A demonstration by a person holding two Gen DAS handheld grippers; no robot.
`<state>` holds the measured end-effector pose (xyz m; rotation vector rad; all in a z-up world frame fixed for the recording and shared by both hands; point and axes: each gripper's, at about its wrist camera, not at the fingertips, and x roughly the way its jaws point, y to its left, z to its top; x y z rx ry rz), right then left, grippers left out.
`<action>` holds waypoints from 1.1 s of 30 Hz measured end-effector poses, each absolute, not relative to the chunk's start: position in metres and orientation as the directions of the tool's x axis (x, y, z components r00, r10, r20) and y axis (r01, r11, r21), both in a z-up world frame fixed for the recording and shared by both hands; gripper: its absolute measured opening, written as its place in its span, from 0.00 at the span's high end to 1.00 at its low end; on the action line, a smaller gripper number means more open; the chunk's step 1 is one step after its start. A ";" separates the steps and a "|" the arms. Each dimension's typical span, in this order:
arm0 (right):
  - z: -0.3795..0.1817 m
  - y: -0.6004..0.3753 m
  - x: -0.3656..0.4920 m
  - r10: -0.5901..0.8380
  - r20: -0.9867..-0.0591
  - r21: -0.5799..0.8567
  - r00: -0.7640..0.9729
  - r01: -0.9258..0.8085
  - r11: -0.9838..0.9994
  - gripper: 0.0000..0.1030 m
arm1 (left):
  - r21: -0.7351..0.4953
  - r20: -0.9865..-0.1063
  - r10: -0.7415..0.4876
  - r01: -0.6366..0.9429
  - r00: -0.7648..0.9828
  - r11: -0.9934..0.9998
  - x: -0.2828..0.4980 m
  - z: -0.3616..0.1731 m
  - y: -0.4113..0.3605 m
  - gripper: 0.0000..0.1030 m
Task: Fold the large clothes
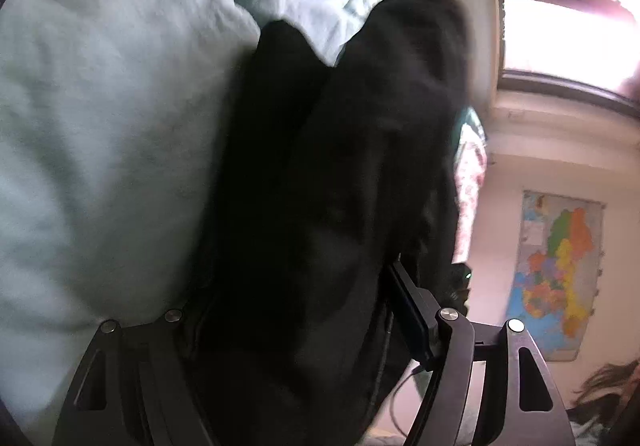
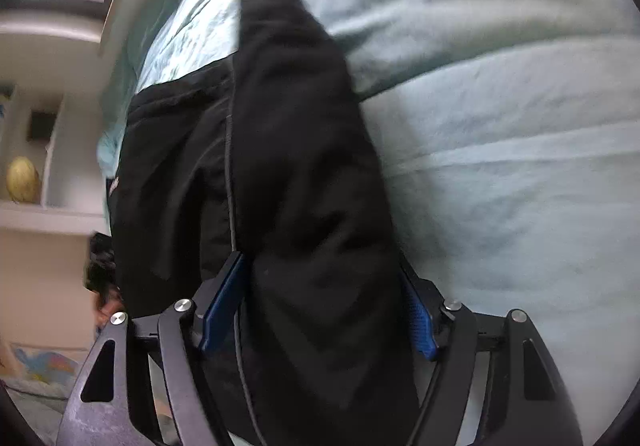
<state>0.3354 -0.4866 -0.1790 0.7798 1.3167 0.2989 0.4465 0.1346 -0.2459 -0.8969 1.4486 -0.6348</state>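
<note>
My right gripper [image 2: 320,310] has its blue-padded fingers [image 2: 222,302] standing wide apart with a thick fold of the black fabric garment [image 2: 296,173] bunched between them; the cloth fills the gap, and I cannot tell whether the pads press on it. My left gripper [image 1: 296,326] has the same garment [image 1: 340,185] draped over its gap; only one finger [image 1: 408,306] shows, so I cannot tell its grip either. The garment lies stretched away from me across the pale mint-green rumpled bedspread [image 2: 500,145]. A colourful wall map [image 1: 556,286] hangs beside the window [image 1: 560,25]. A yellowish round object [image 2: 22,179] sits in a white shelf compartment [image 2: 52,213].
</note>
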 end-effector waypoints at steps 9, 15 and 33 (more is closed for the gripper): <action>-0.157 -0.465 0.322 0.612 -0.715 0.685 0.338 0.163 0.710 0.62 | -0.820 -0.571 -0.806 -0.062 0.157 0.569 0.422 -0.199 0.121 0.69; -0.084 -0.426 0.289 0.625 -0.666 0.685 0.407 0.005 0.728 0.65 | -0.850 -0.493 -0.836 0.076 0.240 0.522 0.383 -0.118 0.102 0.71; -0.043 -0.413 0.195 0.585 -0.676 0.645 0.447 -0.024 0.764 0.65 | -0.844 -0.492 -0.845 0.123 0.211 0.522 0.233 -0.067 0.127 0.71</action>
